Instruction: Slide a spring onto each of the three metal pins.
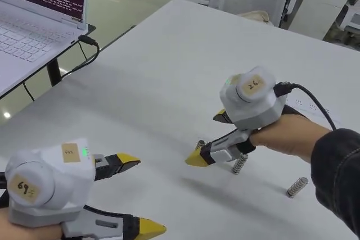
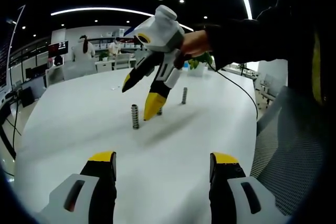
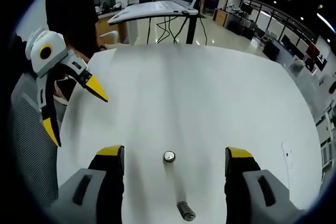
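Pin (image 1: 201,143) on table (image 1: 169,71), one spring (image 1: 240,163) just right, another spring (image 1: 297,186) farther right.

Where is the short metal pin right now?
In the right gripper view the pin stands on the white table, seen between the fingers of the right gripper, with a spring beside it.
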Motion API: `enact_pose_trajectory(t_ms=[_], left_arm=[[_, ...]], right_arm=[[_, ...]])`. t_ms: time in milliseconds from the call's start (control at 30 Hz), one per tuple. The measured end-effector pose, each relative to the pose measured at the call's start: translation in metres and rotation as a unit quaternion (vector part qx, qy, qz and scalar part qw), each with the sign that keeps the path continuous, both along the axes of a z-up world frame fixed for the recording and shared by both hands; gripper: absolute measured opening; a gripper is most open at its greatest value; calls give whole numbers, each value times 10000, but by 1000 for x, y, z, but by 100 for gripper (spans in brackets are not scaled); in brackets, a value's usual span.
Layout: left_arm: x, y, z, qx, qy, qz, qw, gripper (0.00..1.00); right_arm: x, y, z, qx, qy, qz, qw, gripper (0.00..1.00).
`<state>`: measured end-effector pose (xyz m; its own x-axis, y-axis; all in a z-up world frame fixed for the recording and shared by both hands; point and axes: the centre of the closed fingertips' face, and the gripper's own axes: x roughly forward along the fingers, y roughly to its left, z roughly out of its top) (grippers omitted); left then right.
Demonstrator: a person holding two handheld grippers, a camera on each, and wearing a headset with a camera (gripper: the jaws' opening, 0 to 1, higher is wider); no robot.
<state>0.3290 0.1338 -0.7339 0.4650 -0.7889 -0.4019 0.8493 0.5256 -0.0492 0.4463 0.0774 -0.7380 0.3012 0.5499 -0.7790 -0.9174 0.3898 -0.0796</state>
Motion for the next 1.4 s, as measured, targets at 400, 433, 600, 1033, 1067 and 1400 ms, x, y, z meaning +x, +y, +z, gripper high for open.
enact_pose_trajectory(t_ms=[400,433,600,1033,1067,1400], left_arm=[[-1,-1,1,26,9,-16,10000,69],[-1,-1,1,32,2,-17,10000,69],[0,-1,4,46,-13,-26,10000,69],[3,-1,12,84,-87,-53,9999,69],[4,-1,13,78,-95,-56,9999,69],[6,-4,18,110,-136,-127,9998,68]], right_arm=[[7,-6,11,381,-241,-286,9986,100],[7,-7,12,416,-239,-309,9984,100],[11,-14,22,520,-341,-429,9971,100],[15,-42,45,738,-591,-825,9921,100],[15,-46,47,751,-619,-867,9915,100],[14,-81,65,940,-832,-1339,9830,100]])
